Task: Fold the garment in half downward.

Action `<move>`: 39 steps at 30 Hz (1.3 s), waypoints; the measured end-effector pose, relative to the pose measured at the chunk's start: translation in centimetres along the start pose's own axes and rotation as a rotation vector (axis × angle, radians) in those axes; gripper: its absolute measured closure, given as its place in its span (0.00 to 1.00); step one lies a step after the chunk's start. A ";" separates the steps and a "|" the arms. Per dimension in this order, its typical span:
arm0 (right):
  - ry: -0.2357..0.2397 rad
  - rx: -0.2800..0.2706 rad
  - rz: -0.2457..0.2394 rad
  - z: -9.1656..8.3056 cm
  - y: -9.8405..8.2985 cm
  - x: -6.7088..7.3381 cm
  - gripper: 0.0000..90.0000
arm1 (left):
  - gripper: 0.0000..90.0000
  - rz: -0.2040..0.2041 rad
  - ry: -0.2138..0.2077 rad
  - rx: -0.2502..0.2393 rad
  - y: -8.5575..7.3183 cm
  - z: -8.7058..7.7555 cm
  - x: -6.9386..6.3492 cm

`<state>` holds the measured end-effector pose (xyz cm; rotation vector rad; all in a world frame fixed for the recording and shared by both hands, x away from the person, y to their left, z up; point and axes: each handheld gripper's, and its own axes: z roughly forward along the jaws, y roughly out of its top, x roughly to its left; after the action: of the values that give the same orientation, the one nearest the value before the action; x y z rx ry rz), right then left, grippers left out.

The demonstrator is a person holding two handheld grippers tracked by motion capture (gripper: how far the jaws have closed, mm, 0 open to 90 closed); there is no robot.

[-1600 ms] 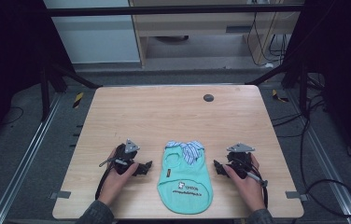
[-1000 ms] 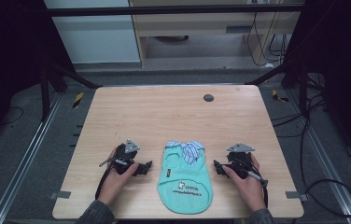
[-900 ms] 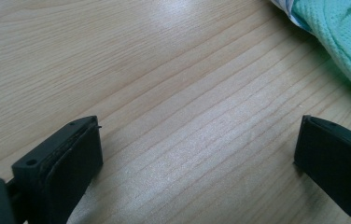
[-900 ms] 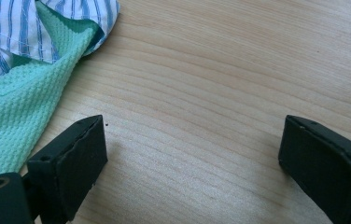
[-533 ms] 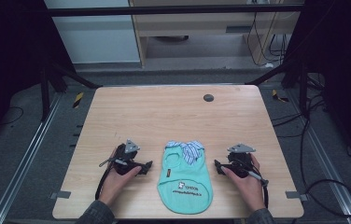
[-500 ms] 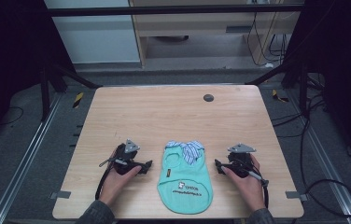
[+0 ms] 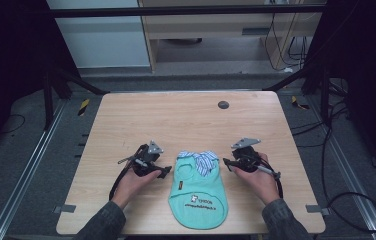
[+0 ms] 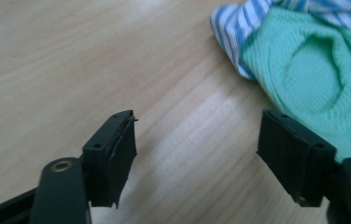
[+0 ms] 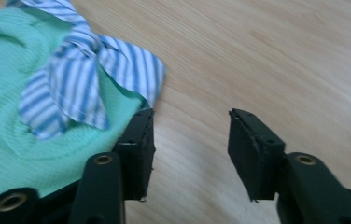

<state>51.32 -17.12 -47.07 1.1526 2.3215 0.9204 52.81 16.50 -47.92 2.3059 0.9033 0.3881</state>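
Note:
A small mint-green knit garment point(image 7: 197, 192) with a blue-and-white striped collar point(image 7: 201, 159) lies flat near the table's front edge. My left gripper point(image 7: 165, 171) rests on the wood just left of it, open, nothing between its fingers; in the left gripper view point(image 8: 197, 158) the green knit point(image 8: 318, 79) lies beside the right jaw. My right gripper point(image 7: 227, 163) sits just right of the garment, also open. In the right gripper view point(image 9: 190, 149) the left jaw stands at the garment's edge point(image 9: 38, 135), below the striped collar point(image 9: 75, 84).
The wooden table point(image 7: 186, 120) has a small dark round disc point(image 7: 223, 104) near its far edge. Black frame bars point(image 7: 71, 80) and cables point(image 7: 336, 125) flank the table on the grey floor. Bare wood lies beyond the garment.
Both grippers have crept slightly inward toward the garment. The garment has not moved.

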 end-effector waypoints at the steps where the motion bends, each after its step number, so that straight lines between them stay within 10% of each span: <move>1: 0.007 0.003 -0.020 0.0 0.5 0.1 0.62 | 0.33 0.004 -0.008 0.012 0.6 -0.1 0.3; 12: 0.114 0.065 -0.064 1.9 4.7 -0.3 0.86 | 0.52 -0.050 -0.062 0.012 4.9 0.2 1.9; 19: 0.132 0.088 -0.063 2.9 5.9 -0.7 0.92 | 0.57 -0.005 -0.044 0.048 6.8 1.1 1.0; 39: 0.169 0.131 -0.047 3.8 6.3 -0.4 0.90 | 0.60 0.002 -0.069 0.106 8.2 2.4 0.5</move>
<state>57.30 -13.18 -45.37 1.1035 2.5674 0.8908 58.50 11.11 -44.44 2.4015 0.9067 0.2652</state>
